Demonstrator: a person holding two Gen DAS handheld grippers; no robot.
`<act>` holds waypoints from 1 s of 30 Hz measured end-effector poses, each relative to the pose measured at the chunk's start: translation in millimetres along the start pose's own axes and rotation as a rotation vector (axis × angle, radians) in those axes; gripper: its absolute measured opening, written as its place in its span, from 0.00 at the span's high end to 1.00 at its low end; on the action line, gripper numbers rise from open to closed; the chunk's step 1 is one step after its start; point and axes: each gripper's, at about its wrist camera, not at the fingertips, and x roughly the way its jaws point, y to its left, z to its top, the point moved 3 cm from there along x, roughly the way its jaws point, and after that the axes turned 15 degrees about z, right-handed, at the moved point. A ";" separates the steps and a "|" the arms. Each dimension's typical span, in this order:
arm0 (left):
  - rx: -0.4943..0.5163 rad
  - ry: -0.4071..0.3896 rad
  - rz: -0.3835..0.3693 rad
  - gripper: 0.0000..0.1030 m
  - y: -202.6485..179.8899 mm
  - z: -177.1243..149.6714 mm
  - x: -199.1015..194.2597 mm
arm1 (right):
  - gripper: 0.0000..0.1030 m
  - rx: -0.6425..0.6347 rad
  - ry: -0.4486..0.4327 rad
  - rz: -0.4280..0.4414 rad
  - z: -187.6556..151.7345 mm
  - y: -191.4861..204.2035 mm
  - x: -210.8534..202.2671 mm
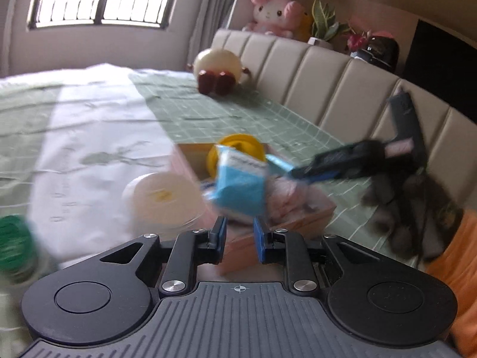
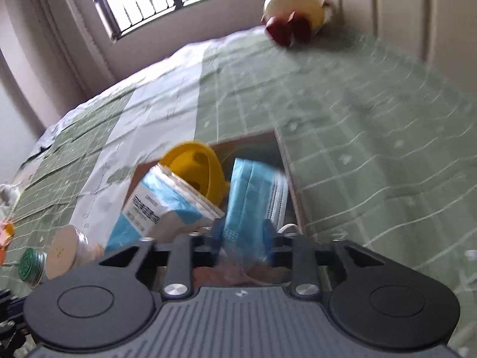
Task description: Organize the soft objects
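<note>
Right claw [image 2: 243,238] is clamped on one blue pack [image 2: 250,197] above the half-hidden box [image 2: 286,161]; a second pack [image 2: 167,205] is seen inside. Left claw [image 1: 240,240] is parted, holding nothing; edges are blurred

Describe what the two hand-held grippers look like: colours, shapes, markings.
Both look alike. The left hand-held gripper has blue fingers on black linkage bars with silver screws, two round black discs and a ribbed grey plate with a crosshair mark. The right hand-held gripper matches. No cables or sleeves visible.
</note>
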 end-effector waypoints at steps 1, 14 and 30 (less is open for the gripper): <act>0.009 -0.002 0.020 0.78 8.8 -5.8 -5.9 | 0.60 -0.016 -0.029 -0.018 -2.2 10.4 -8.3; -0.023 0.084 0.186 0.78 99.4 -95.4 -3.0 | 0.31 0.024 -0.065 -0.148 -133.4 139.8 43.5; 0.059 0.048 0.176 0.78 75.5 -90.3 34.1 | 0.02 -0.081 -0.113 -0.340 -189.6 146.6 65.7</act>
